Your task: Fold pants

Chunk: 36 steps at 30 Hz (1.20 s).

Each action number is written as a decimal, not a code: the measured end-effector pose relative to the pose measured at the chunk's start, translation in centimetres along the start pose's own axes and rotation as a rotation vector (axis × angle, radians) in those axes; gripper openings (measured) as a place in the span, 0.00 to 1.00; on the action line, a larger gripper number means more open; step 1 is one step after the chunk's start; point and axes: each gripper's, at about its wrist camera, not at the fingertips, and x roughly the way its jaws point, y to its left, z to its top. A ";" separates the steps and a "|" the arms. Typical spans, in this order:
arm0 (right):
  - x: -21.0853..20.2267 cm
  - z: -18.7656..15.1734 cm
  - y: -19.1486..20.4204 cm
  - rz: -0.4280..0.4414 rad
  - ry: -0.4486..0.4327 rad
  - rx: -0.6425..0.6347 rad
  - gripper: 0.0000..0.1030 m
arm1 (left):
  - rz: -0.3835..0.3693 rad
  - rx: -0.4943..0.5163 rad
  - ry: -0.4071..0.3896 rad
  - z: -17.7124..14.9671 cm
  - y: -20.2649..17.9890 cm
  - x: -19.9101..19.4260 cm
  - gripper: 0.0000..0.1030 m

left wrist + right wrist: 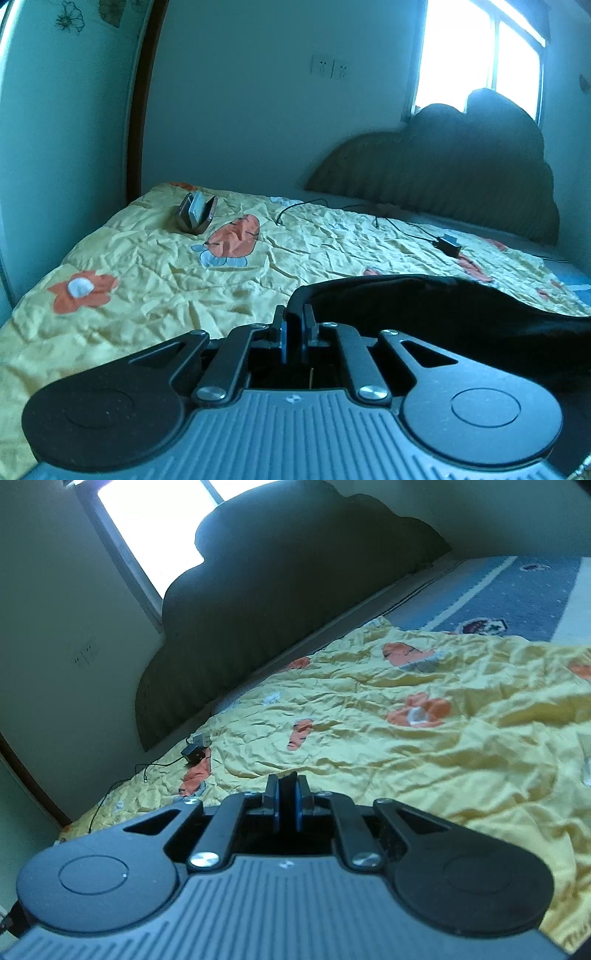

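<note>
Your left gripper (293,314) pinches the black pants (443,306) above the bed (147,266); your right gripper (286,781) is clenched on dark cloth; the folding looks unfinished

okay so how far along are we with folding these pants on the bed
Early on. Done: the left hand-held gripper has pinched an edge of the black pants. In hand: that edge is lifted over the yellow quilt; the right hand-held gripper also has dark fabric between its jaws, probably the same pants. Left: no neat fold shows yet, so the folding and laying flat remain.
</note>
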 end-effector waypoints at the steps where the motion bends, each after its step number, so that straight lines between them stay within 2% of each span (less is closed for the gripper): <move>1: -0.5 -0.2 -0.4 0.002 -0.002 0.010 0.09 | 0.001 -0.002 -0.002 -0.3 0.1 -0.6 0.06; 9: -3.5 -2.9 -4.2 0.026 0.013 0.085 0.09 | -0.002 -0.039 0.026 -3.4 1.6 -4.4 0.06; 17: -5.0 -6.0 -7.2 0.041 0.056 0.119 0.09 | -0.016 -0.075 0.071 -6.2 2.8 -6.0 0.06; 26: -5.6 -8.5 -8.1 -0.046 0.140 0.099 0.09 | -0.036 -0.090 0.091 -7.6 3.6 -6.2 0.06; 36: -5.9 -9.2 -7.7 -0.092 0.130 0.069 0.09 | -0.064 -0.075 0.087 -8.5 3.9 -7.5 0.06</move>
